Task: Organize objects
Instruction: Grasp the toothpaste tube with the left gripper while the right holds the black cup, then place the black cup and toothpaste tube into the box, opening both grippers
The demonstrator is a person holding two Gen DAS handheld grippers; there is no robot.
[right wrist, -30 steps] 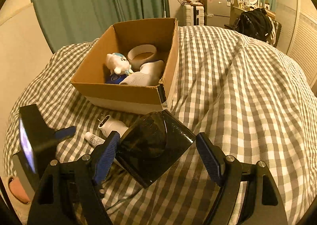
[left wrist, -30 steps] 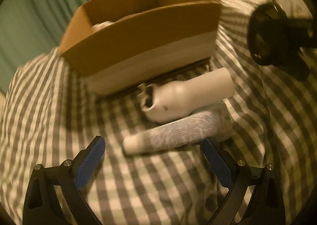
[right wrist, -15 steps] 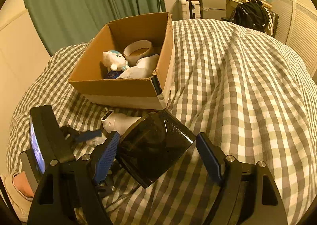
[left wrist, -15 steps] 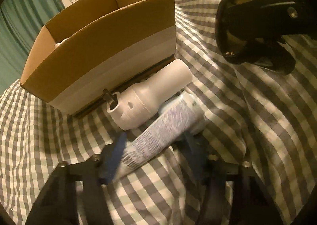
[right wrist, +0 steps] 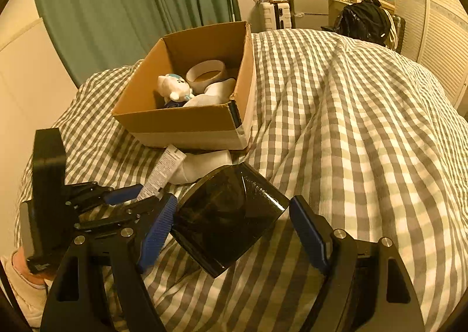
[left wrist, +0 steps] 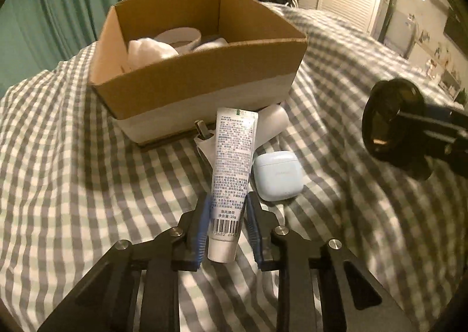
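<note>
My left gripper (left wrist: 226, 221) is shut on a white printed tube (left wrist: 231, 174) and holds it lifted, cap end toward me; the tube also shows in the right wrist view (right wrist: 162, 171). Behind it stands an open cardboard box (left wrist: 199, 80), also in the right wrist view (right wrist: 187, 121), with a tape roll (right wrist: 207, 74), a small plush toy (right wrist: 172, 88) and white items inside. A white bottle (left wrist: 270, 124) and a pale blue earbud case (left wrist: 278, 175) lie on the checked bedcover by the box. My right gripper (right wrist: 231, 226) holds a black tape roll (right wrist: 228, 215) between its jaws.
The gingham bedcover (right wrist: 336, 127) is rumpled with folds. Green curtains (right wrist: 131, 4) hang behind the box. A black bag (right wrist: 365, 19) and furniture stand at the far end. My right gripper with the black roll shows at the right of the left wrist view (left wrist: 392, 124).
My left gripper closed on the tube and lifted it off the cover, uncovering the blue case. The right gripper has stayed almost still with the black roll.
</note>
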